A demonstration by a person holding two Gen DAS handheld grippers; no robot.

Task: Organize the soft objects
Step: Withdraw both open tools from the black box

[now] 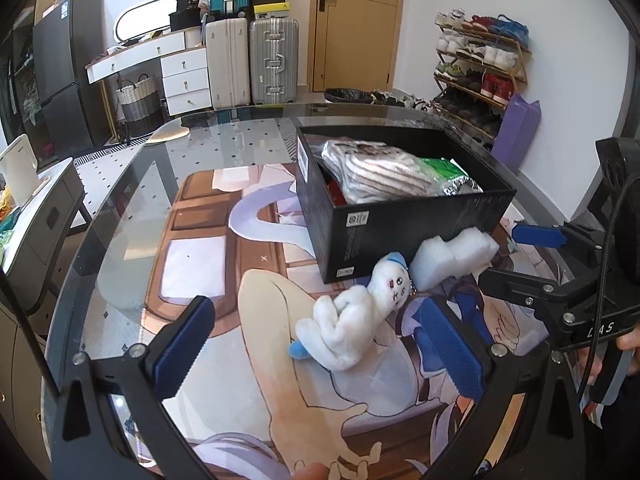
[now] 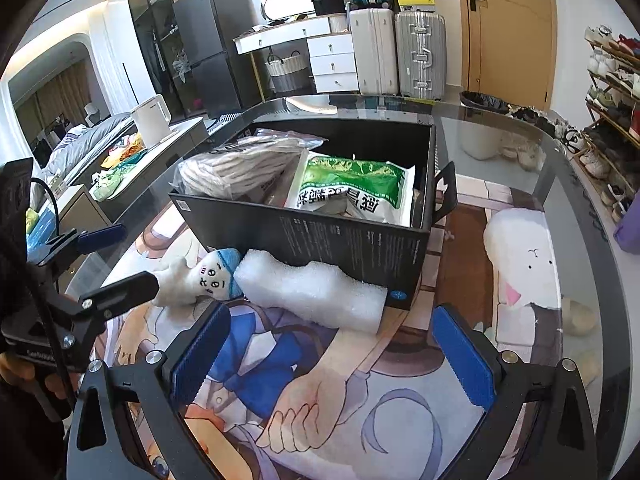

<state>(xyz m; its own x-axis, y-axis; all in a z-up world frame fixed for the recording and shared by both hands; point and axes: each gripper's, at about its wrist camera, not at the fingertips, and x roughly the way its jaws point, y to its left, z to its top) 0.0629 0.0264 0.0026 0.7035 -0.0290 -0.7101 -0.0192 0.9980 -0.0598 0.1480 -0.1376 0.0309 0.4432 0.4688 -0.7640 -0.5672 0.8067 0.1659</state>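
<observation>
A white plush doll with a blue cap [image 1: 352, 320] [image 2: 200, 278] lies on the glass table in front of a black box [image 1: 404, 232] [image 2: 360, 248]. A white foam piece [image 1: 452, 256] [image 2: 316, 292] lies against the box's front wall. The box holds a striped cloth bundle [image 1: 372, 172] [image 2: 240, 168] and a green-and-white bag [image 1: 452, 178] [image 2: 356, 184]. My left gripper [image 1: 320, 344] is open, its jaws on either side of the doll without touching it. My right gripper [image 2: 334, 348] is open and empty, just in front of the foam.
The glass table [image 1: 160, 184] covers a printed anime mat. A white plush pillow [image 2: 520, 256] lies to the right of the box. Suitcases [image 1: 252, 64], a white desk, a shoe rack [image 1: 480, 68] and a door stand beyond the table.
</observation>
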